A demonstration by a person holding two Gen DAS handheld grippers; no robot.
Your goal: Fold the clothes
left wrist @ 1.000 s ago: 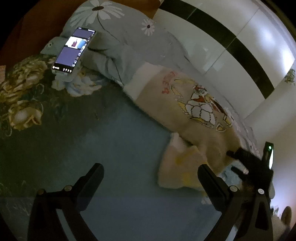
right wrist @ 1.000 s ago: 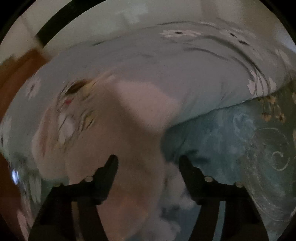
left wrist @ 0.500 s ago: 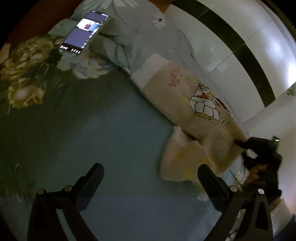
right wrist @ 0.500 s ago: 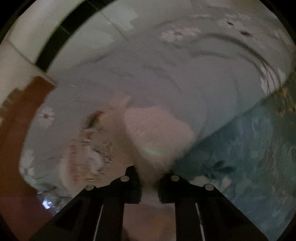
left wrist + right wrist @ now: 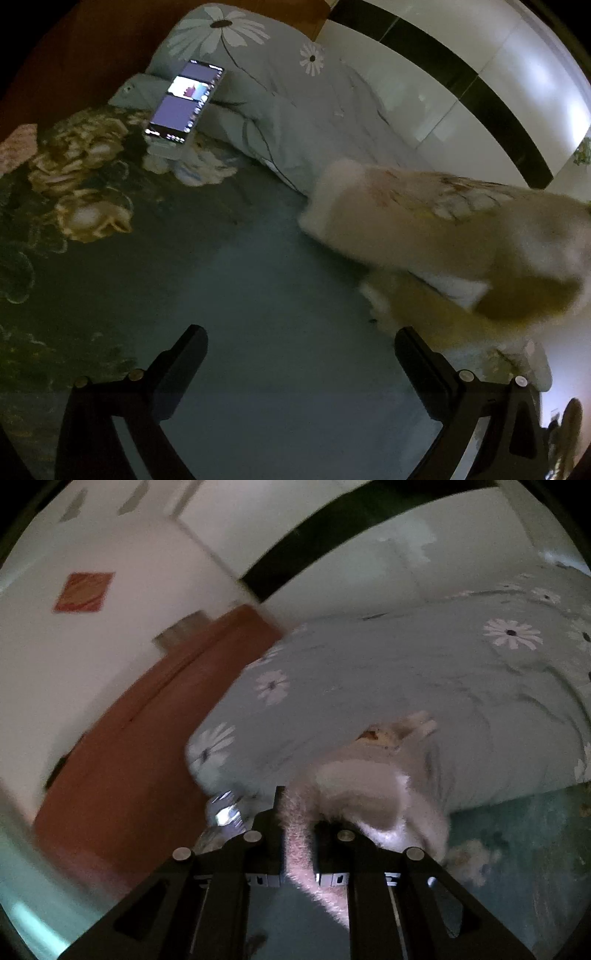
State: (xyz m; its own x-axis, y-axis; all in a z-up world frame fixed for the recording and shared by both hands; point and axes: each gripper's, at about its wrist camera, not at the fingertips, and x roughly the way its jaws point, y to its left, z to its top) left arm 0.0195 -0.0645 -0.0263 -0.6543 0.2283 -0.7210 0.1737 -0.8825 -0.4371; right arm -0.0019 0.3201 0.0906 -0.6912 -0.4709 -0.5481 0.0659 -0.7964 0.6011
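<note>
A fuzzy beige sweater (image 5: 436,236) with a cartoon print and a white hem hangs blurred over the right of the bed, lifted off the teal floral bedsheet (image 5: 236,295). My right gripper (image 5: 297,827) is shut on a fold of the sweater (image 5: 362,794), whose fleece runs down between the fingers. My left gripper (image 5: 299,354) stands open low over the bedsheet with nothing between its fingers; the sweater's lower edge hangs just beyond the right fingertip (image 5: 406,338).
A lit phone (image 5: 184,101) leans on a grey daisy-print duvet (image 5: 288,96) at the head of the bed. White wardrobe doors with black stripes (image 5: 461,74) stand behind. A brown headboard (image 5: 140,746) and a white wall lie left in the right wrist view.
The right gripper went from open to shut on the sweater and raised it off the bed. The sweater swung up and toward the left gripper, which stayed open.
</note>
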